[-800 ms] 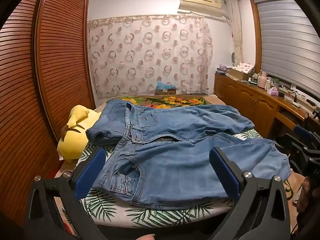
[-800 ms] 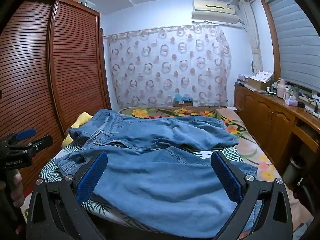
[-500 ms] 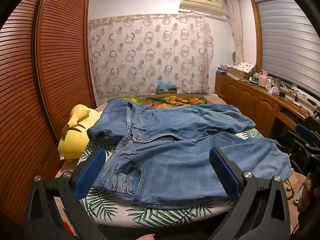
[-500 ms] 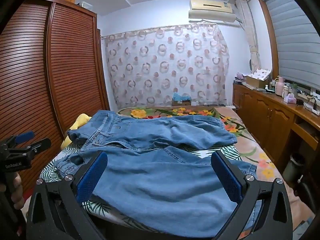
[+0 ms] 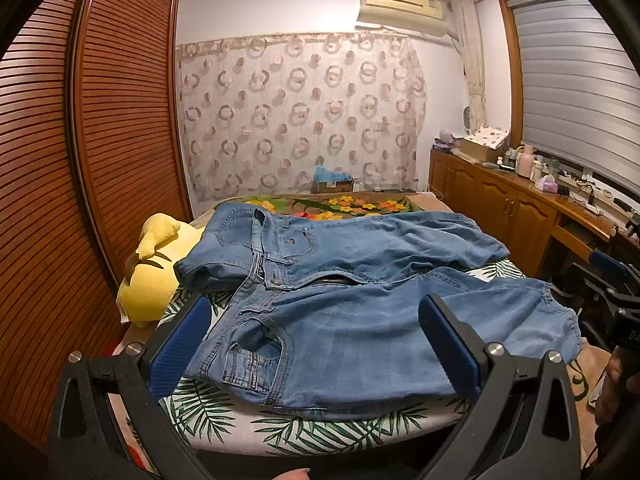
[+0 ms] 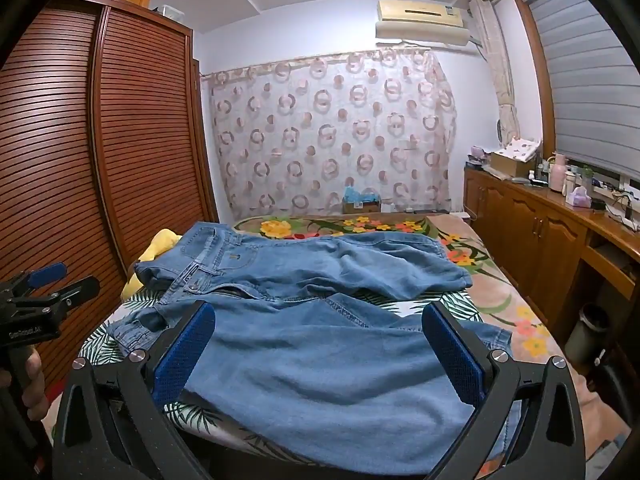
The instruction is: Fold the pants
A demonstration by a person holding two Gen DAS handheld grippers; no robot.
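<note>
The jeans [image 5: 360, 304] lie spread flat on the bed [image 5: 280, 432], waist to the left and legs running right, the near leg reaching the bed's near edge. The left gripper [image 5: 316, 344] stands wide apart above the near edge, nothing between its blue pads [image 5: 180, 344]; the right gripper [image 6: 320, 348] is equally wide and empty over the near leg. The left wrist view shows the front pocket, the zip and the yellow plush toy [image 5: 152, 276] squeezed between bed and wardrobe [image 5: 100, 140]; it catches the right gripper only as a dark shape at the far right edge. The right wrist view shows instead the leg ends, the flowered blanket [image 6: 480, 280] uncovered on the bed's right side, and a hand [image 6: 28, 380] holding the left gripper's handle at the left edge. The far half of the bed lies bare beyond the jeans (the curtain [image 6: 332, 132] hangs behind it). To the right a narrow floor strip separates bed and wooden cabinets [image 6: 540, 240].
</note>
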